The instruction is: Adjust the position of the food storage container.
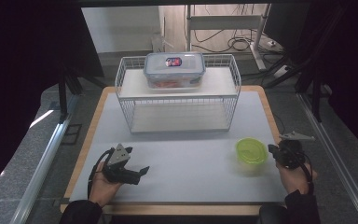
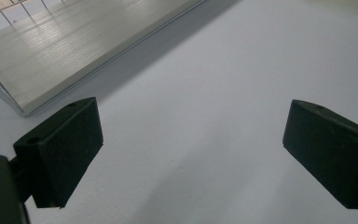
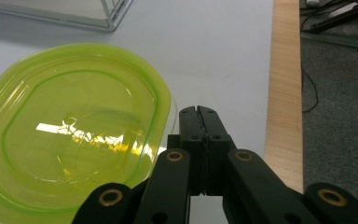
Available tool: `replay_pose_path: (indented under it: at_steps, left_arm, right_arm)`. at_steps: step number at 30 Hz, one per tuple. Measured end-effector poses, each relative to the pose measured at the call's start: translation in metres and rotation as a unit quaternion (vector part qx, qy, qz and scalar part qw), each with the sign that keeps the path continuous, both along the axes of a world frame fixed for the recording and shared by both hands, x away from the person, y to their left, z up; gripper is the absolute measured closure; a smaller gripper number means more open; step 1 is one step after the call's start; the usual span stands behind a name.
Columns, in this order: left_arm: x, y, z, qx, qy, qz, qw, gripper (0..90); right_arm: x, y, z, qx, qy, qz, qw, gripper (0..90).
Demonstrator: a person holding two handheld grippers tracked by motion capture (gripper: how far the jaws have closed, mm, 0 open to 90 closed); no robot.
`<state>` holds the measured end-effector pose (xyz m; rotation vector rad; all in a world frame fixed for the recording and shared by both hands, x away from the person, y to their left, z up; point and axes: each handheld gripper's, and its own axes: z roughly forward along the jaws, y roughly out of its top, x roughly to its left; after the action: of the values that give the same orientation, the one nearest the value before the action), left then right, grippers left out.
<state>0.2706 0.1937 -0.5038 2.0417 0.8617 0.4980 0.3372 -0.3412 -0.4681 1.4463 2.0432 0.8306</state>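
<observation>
A round container with a translucent lime-green lid [image 1: 251,151] [image 3: 70,126] sits on the white mat at the front right. My right gripper [image 1: 273,150] [image 3: 198,114] is just to its right, shut with both jaws pressed together and nothing between them, close beside the lid's rim. At the front left my left gripper [image 1: 137,161] [image 2: 191,149] lies low over the mat, jaws wide open and empty. A clear lidded food box [image 1: 174,69] with red contents stands on the top shelf of a white wire rack [image 1: 126,100].
The white mat [image 1: 191,182] lies on a wooden tabletop [image 1: 85,144] [image 3: 286,93]. The rack's lower shelf [image 2: 51,51] lies ahead of my left gripper. Cables and frame legs [image 1: 233,42] stand beyond the table's far edge, and metal rails [image 1: 340,163] run along both sides.
</observation>
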Motion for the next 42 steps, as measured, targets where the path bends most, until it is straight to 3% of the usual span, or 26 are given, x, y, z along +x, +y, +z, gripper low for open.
replay_pose_path:
  at_steps: [8,15,28,42]
  left_arm:
    - [0.000,0.000,0.000,0.002,0.001,-0.001,1.0000,4.8]
    - [0.000,-0.001,-0.001,0.004,0.002,-0.002,1.0000,4.8]
    - [0.001,-0.003,-0.002,0.007,0.006,-0.004,1.0000,4.8]
    - [0.002,-0.003,-0.002,0.010,0.009,-0.006,0.9999,4.7]
  right_arm:
    - [0.001,0.002,-0.005,0.003,0.018,-0.001,0.9998,89.9]
    - [-0.001,0.004,-0.006,0.021,0.023,0.003,0.9995,89.9]
    - [-0.005,0.028,-0.008,0.040,0.035,0.039,0.9978,89.9]
    - [-0.010,0.055,-0.010,0.055,0.054,0.081,0.9938,89.8]
